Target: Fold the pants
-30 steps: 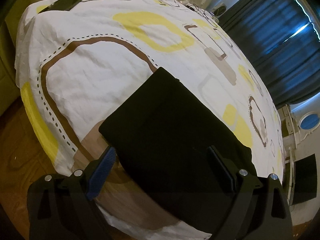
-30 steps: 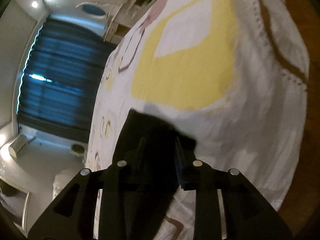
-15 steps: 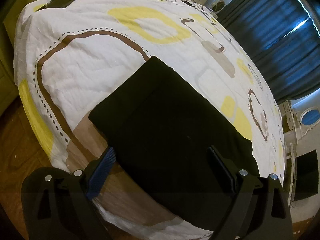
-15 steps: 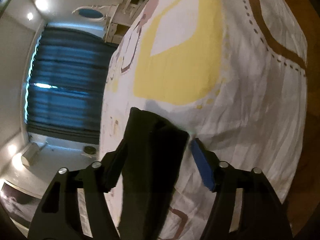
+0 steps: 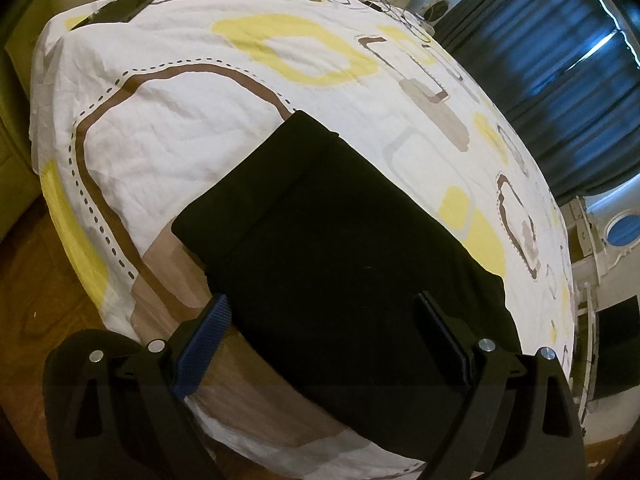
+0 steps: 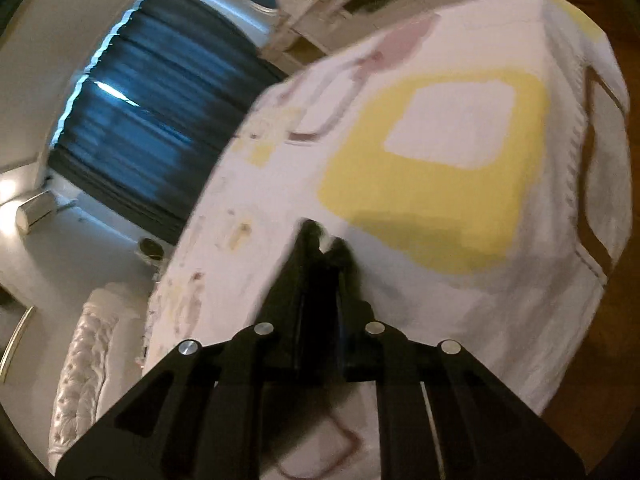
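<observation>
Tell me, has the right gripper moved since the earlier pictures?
Yes. The right gripper has risen off the bed sheet and rolled; its jaws are closing, no pants seen between them.

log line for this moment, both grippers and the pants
pants: folded, flat on bed | left gripper: open above pants | right gripper: jaws closing, nothing visibly between

Black pants lie folded into a flat, roughly rectangular stack on a patterned bedsheet, near the bed's edge. One end shows a seam-like band, possibly the waistband; the fabric looks smooth.
</observation>
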`<state>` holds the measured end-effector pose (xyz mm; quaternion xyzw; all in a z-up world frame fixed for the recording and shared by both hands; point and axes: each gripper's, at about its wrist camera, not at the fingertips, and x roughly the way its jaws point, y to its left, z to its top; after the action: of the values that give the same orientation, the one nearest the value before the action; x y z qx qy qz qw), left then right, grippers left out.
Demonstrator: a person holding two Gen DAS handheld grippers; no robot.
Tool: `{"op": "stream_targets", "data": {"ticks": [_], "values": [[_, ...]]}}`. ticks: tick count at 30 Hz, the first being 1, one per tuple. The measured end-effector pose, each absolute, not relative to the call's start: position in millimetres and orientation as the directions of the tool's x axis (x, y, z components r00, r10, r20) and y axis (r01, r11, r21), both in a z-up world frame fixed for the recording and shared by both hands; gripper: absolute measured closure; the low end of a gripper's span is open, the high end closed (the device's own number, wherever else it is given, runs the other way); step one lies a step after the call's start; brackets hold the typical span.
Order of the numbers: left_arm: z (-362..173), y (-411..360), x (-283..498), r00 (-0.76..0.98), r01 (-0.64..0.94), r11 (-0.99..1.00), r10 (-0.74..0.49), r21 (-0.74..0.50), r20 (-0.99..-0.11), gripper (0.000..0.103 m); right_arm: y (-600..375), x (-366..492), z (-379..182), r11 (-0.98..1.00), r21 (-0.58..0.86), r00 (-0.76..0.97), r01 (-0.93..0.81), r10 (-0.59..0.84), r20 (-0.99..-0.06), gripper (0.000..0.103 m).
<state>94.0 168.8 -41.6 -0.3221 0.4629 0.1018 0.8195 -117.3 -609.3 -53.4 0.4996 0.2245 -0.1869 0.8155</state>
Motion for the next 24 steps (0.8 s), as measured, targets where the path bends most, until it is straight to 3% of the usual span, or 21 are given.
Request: {"op": "stream_targets", "data": {"ticks": [3,5,8,10,14,20,24], "values": [[-43.4,166.5,94.3,0.547,-0.464,0.773,-0.132,-0.431,-0.827,0.012,-619.6,-130.7,-100.0,0.332,0.745,0.789,0.579,0.004,-0.615,0.088],[-44.9,166.2,95.7,0.539,-0.467,0.776,-0.129,-0.423,-0.832,0.012,-628.6,-145.0,-109.0,0.258,0.802,0.825,0.539,0.032,-0.564,0.081],[-45.3,168.1,97.1,0.537,-0.468,0.776,-0.129,-0.422,-0.833,0.012,-642.6,-161.4,-81.6,0.310,0.752,0.807,0.582,-0.100,-0.583,0.050],[-45.6,167.6,98.6,0.536,-0.471,0.775,-0.126,-0.420,-0.834,0.012,-660.7,-154.3,-62.1,0.351,0.783,0.849,0.512,-0.073,-0.523,0.035],[-46.8,162.8,99.2,0.537,-0.472,0.785,-0.105,-0.401,-0.837,0.012,-692.1,-113.6,-59.4,0.387,0.846,0.880,0.367,0.150,-0.451,0.033],[-44.0,162.7,93.8,0.565,-0.478,0.779,-0.082,-0.406,-0.821,0.012,-694.1,-72.5,-101.6,0.404,0.827,0.740,0.391,0.397,-0.544,0.033],[-42.9,160.5,98.5,0.553,-0.467,0.796,-0.076,-0.385,-0.830,0.012,-676.5,-57.5,-111.2,0.398,0.862,0.707,0.313,0.509,-0.491,0.031]]}}
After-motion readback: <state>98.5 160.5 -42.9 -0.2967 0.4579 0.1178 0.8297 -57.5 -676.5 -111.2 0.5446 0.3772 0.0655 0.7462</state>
